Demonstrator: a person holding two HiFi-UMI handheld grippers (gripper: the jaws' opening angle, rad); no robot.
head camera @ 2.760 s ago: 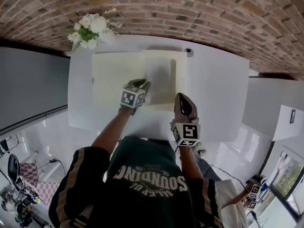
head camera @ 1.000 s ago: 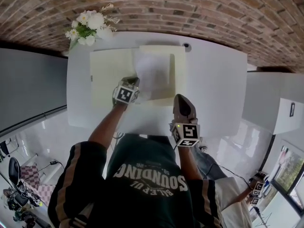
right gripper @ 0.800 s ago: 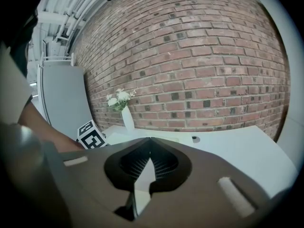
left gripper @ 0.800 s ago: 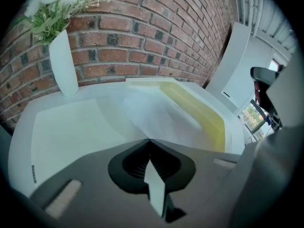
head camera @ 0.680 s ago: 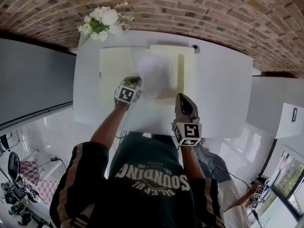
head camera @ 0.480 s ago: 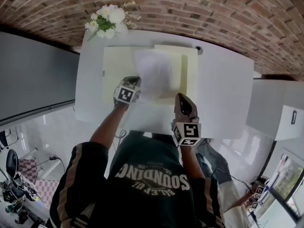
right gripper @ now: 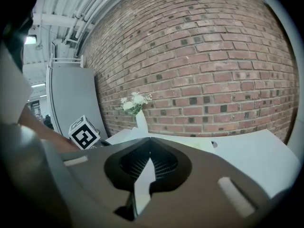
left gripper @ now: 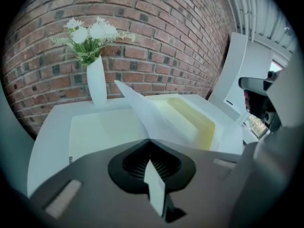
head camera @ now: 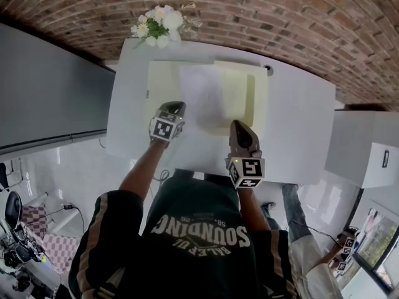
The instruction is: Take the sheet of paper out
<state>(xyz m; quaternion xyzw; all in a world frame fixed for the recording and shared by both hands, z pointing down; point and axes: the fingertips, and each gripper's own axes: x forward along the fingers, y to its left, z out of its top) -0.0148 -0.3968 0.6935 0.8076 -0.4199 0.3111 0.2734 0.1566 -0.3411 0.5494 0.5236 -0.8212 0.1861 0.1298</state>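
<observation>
Head view: one paper sheet [head camera: 206,93] in left gripper's [head camera: 174,106] pinch; right gripper's [head camera: 239,126] fingers together.

Head view: steeply down from above onto table [head camera: 299,117]. Gripper views: low, close behind own jaws, facing far brick wall [left gripper: 156,37]. Shared by all: flower vase [left gripper: 97,87]. Left gripper [right gripper: 88,134] at left of right gripper view.

Folder [head camera: 162,87] on table [head camera: 299,123], sheet [head camera: 202,95] over it; vase [head camera: 159,28] behind-left.
</observation>
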